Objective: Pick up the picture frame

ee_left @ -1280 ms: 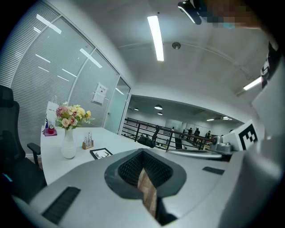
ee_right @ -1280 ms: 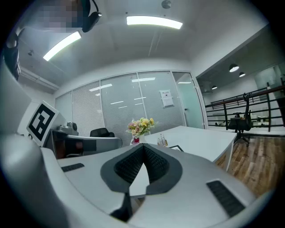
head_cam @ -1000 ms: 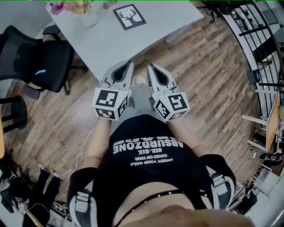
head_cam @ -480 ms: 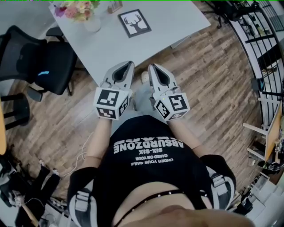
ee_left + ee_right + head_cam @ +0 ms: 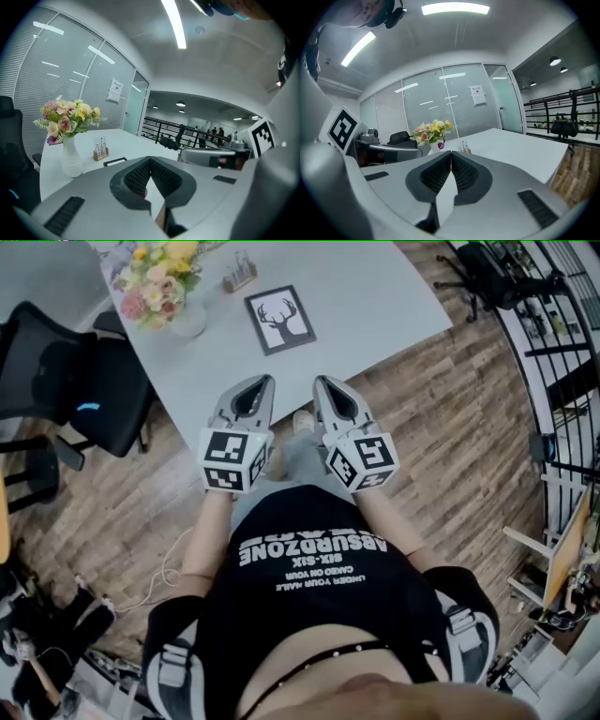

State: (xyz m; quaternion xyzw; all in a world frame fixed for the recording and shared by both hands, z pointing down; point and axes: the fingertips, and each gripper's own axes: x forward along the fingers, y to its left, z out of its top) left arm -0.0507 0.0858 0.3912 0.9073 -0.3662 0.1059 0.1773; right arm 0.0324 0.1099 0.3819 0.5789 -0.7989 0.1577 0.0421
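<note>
A person in a black printed T-shirt point(image 5: 309, 587) is standing on a wooden plank floor point(image 5: 450, 437) and is holding both tools out in front of the body, side by side and pointing forward. The left hand-held gripper point(image 5: 257, 386) is showing its jaws pressed together at the tips, with nothing between the ribbed pads. The right hand-held gripper point(image 5: 328, 388) is showing the same: its jaws are meeting along the middle line and are gripping nothing. Each tool is carrying its marker cube at the end nearest the person. In the head view both sets of tips are lying over the near edge of a pale grey table point(image 5: 375, 287). Farther out on that table, well apart from both tools, the picture frame point(image 5: 279, 320) is lying flat; it is a black frame around a white print of a deer's head, and nothing is touching it. To the left of the frame, a white vase of mixed flowers point(image 5: 161, 285) is standing upright. Between the vase and the frame, a little farther back, a small wooden holder point(image 5: 240, 276) is sitting with thin upright items in it. A black office chair point(image 5: 80, 381) is standing at the table's left side, and a black railing point(image 5: 553, 324) is running along the far right.
</note>
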